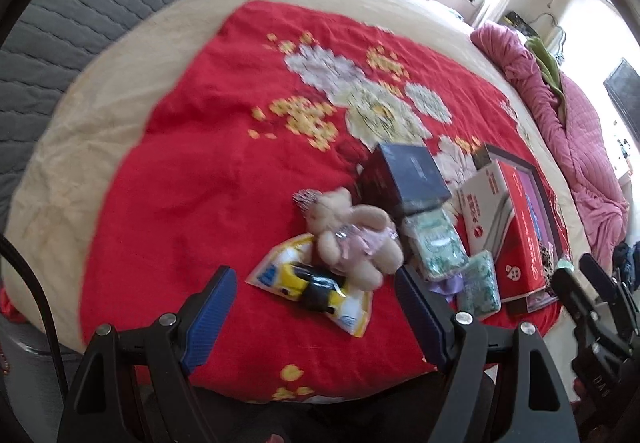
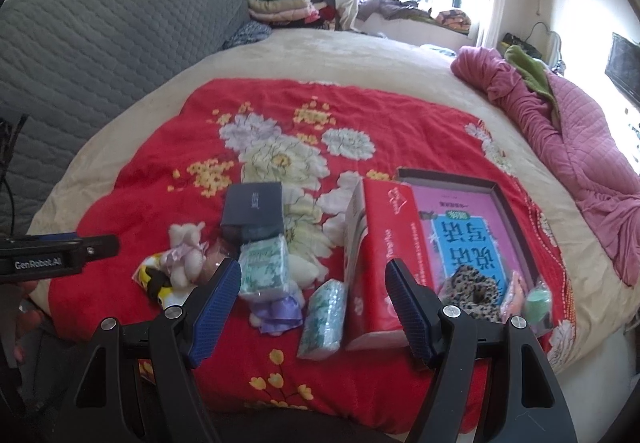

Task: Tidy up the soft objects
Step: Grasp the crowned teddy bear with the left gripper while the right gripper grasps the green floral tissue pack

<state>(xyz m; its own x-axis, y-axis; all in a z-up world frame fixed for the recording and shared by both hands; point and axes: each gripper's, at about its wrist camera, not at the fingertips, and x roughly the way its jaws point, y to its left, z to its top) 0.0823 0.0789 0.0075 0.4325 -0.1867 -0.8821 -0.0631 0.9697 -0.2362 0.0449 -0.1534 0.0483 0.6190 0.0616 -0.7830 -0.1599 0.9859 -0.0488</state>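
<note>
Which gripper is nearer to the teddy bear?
Left. The left gripper hangs open just before the teddy bear; the right gripper hangs open farther right, before the red box.

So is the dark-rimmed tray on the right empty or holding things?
Holding things: the tray has a leopard-print scrunchie and other small soft items at its near end.

On the red floral blanket (image 2: 160, 187) I see a beige teddy bear (image 1: 352, 239) in a pink dress, lying on its side at centre of the left wrist view, partly atop a yellow-and-white packet (image 1: 308, 283). To its right lie two green-patterned tissue packs (image 2: 266, 267) (image 2: 324, 319), one upright, one flat. A leopard-print scrunchie (image 2: 476, 291) rests in the dark-rimmed box (image 2: 508, 203) lower right.
</note>
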